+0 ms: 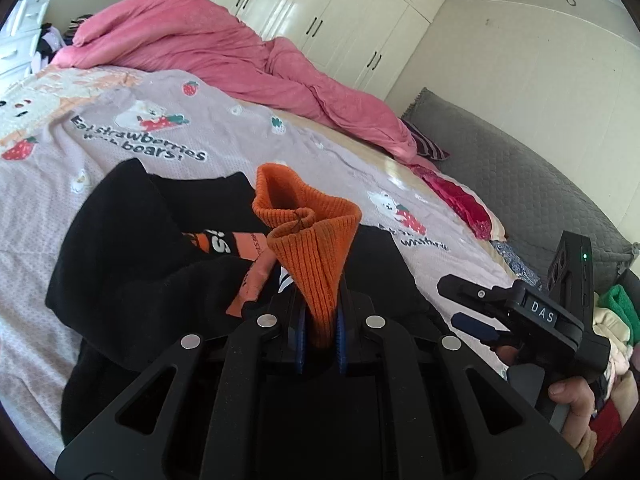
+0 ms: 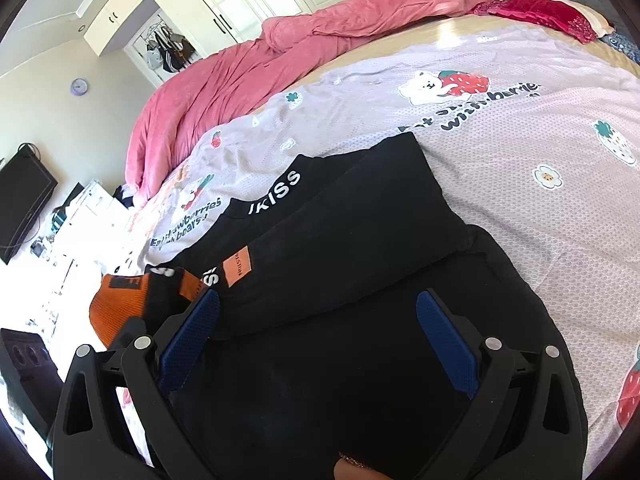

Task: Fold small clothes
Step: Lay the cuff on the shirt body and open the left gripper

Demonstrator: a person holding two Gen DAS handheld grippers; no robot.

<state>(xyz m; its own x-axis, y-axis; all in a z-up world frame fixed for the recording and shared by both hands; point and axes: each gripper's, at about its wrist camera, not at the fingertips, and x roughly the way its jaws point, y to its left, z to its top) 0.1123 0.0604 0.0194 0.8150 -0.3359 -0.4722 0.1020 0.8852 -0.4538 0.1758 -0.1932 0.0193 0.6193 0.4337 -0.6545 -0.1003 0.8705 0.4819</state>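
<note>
Left gripper [image 1: 320, 332] fingers clenched on the orange cuff [image 1: 310, 236], lifted off the black sweater [image 2: 360, 240] on the bed [image 2: 520, 160], right gripper [image 2: 320, 344] fingers released above it; fold looks partway, sleeve tucked, body left.

Bed covered by a pale lilac sheet [image 1: 240, 136] printed with bears, strawberries and the words "Eat strawberries with bears!"; a rumpled pink duvet [image 1: 224, 60] heaped along its far side, with a red patterned pillow [image 2: 536, 10] near the head end. Grey quilted headboard [image 1: 520, 176] behind the pillow. Cream wardrobe [image 1: 340, 12] with dark handles along the wall; round purple clock [image 2: 79, 86] on the wall, dark TV screen [image 2: 22, 196] to the side.
</note>
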